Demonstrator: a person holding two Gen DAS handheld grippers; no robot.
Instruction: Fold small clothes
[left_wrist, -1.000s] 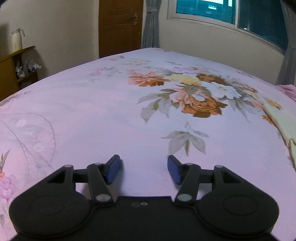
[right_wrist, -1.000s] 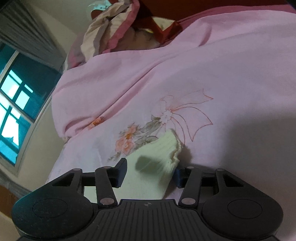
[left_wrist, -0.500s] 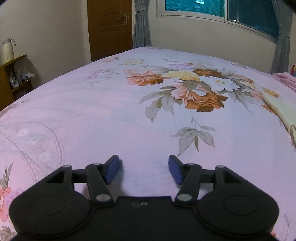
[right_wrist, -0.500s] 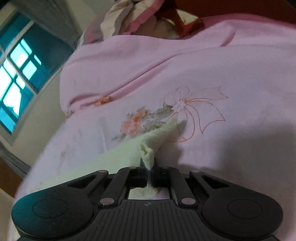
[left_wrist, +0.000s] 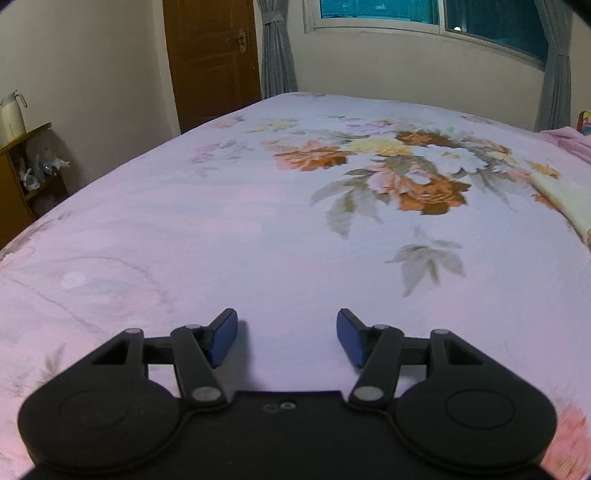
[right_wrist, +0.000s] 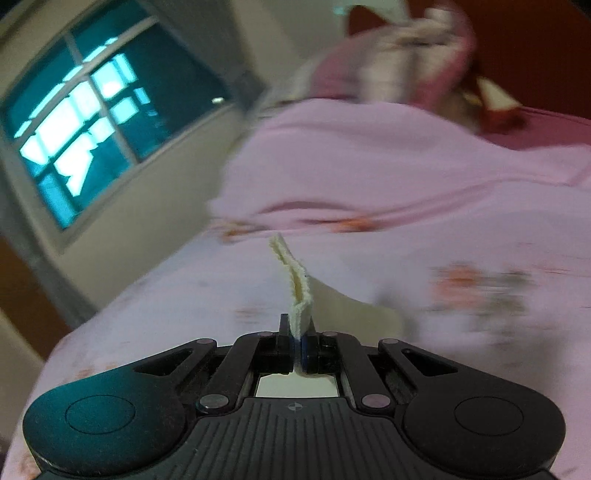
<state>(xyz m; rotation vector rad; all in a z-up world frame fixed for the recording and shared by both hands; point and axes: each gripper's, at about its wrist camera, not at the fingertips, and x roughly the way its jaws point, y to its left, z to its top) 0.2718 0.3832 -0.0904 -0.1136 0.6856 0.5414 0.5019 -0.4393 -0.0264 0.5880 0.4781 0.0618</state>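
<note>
Pale yellow cloth (right_wrist: 300, 291) between right jaws, blurred bedding, perhaps pillows (right_wrist: 399, 70), behind.

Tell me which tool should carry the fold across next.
Right. The right tool is already shut on the pale yellow cloth, its edge lifted off the floral bedsheet. The left tool is open, empty, over bare sheet.

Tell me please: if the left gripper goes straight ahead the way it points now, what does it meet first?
Most likely the bedsheet itself. The left gripper is open, empty and angled down toward bare pink fabric. The pale yellow garment lies far off to its right, outside that line. Depth is hard to judge.
</note>
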